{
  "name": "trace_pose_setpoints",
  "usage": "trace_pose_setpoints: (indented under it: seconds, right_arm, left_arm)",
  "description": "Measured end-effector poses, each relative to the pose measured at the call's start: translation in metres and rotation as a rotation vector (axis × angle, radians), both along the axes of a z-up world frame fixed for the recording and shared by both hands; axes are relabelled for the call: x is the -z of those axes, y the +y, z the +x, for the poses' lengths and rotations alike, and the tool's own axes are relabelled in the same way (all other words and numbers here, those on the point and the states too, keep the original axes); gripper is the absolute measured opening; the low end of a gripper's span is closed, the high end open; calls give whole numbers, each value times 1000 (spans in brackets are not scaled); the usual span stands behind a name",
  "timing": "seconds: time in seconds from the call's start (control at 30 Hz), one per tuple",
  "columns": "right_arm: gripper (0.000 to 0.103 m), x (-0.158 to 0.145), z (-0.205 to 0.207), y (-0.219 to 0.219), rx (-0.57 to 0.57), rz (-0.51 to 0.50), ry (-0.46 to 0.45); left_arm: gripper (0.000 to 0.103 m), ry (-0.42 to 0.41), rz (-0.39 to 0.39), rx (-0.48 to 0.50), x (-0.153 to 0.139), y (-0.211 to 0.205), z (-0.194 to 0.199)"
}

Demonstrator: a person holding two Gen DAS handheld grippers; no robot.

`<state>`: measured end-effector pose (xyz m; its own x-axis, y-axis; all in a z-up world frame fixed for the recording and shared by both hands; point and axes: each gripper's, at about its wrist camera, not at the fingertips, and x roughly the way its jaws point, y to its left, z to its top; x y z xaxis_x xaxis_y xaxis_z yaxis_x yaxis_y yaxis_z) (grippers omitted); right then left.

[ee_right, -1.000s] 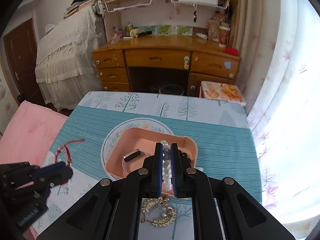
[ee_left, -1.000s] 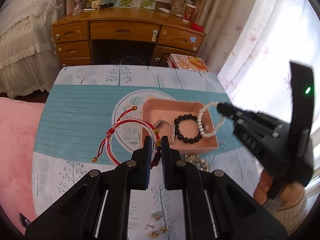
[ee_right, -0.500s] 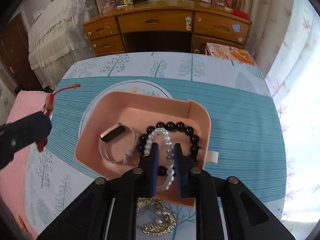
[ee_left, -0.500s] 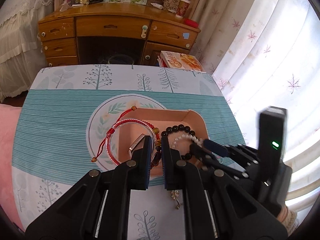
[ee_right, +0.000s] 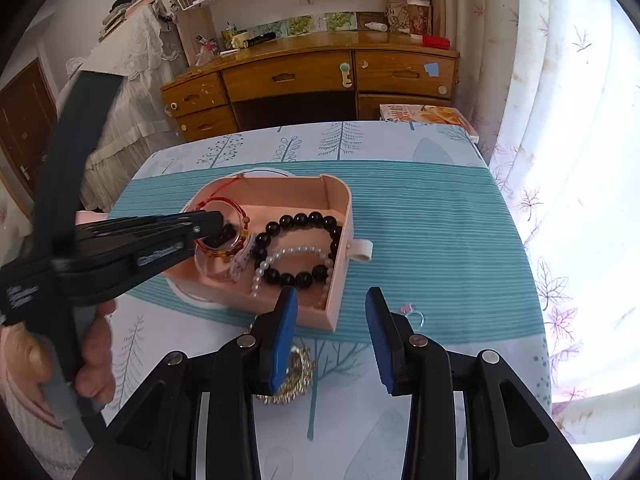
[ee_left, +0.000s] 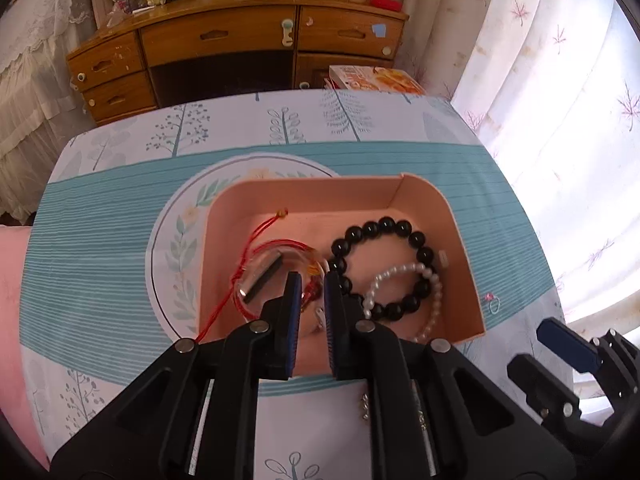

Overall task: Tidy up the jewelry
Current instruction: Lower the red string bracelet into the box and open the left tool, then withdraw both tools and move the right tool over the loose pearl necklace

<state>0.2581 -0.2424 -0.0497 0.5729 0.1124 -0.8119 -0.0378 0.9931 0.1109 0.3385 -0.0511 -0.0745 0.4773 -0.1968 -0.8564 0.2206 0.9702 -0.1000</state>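
Note:
A pink tray (ee_left: 460,232) (ee_right: 340,280) sits on the table and holds a black bead bracelet (ee_left: 380,228) (ee_right: 298,222), a white pearl bracelet (ee_left: 404,270) (ee_right: 296,250) and a clear bangle (ee_left: 256,276). My left gripper (ee_left: 312,292) (ee_right: 216,224) is down inside the tray with its jaws narrow around the red cord bracelet (ee_left: 280,244) (ee_right: 224,202), which drapes over the clear bangle. My right gripper (ee_right: 332,312) is open and empty, just in front of the tray's near right corner.
A gold chain necklace (ee_right: 294,380) lies on the cloth beside my right gripper's left finger. A small ring (ee_left: 494,304) (ee_right: 414,314) lies right of the tray. A wooden desk (ee_left: 240,40) stands beyond the table. Curtains hang at the right.
My right gripper let go of the pearl bracelet into the tray, opened and drew back. My left gripper came down into the tray with the red cord bracelet.

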Motion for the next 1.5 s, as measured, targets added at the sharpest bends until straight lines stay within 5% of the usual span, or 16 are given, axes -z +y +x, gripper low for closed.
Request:
trace_pose_setpoints:
  seconds: [0.3, 0.37, 0.43, 0.47, 0.9, 1.5]
  right_arm:
    - [36, 0, -58, 8, -10, 27, 9]
    - [36, 1, -68, 10, -6, 27, 12]
    - [36, 2, -76, 12, -2, 30, 12]
    - [36, 2, -83, 13, -1, 34, 10]
    - [36, 1, -121, 22, 6, 49, 23]
    - [36, -4, -151, 27, -35, 63, 9]
  left_arm:
    - [10, 67, -63, 106, -4, -4, -32]
    - [25, 66, -82, 111, -6, -1, -40]
    - [67, 58, -114, 111, -10, 3, -48]
    - [71, 48, -126, 106, -12, 5, -51]
    - [72, -56, -130, 42, -47, 38, -117]
    - [72, -117, -168, -61, -44, 82, -217]
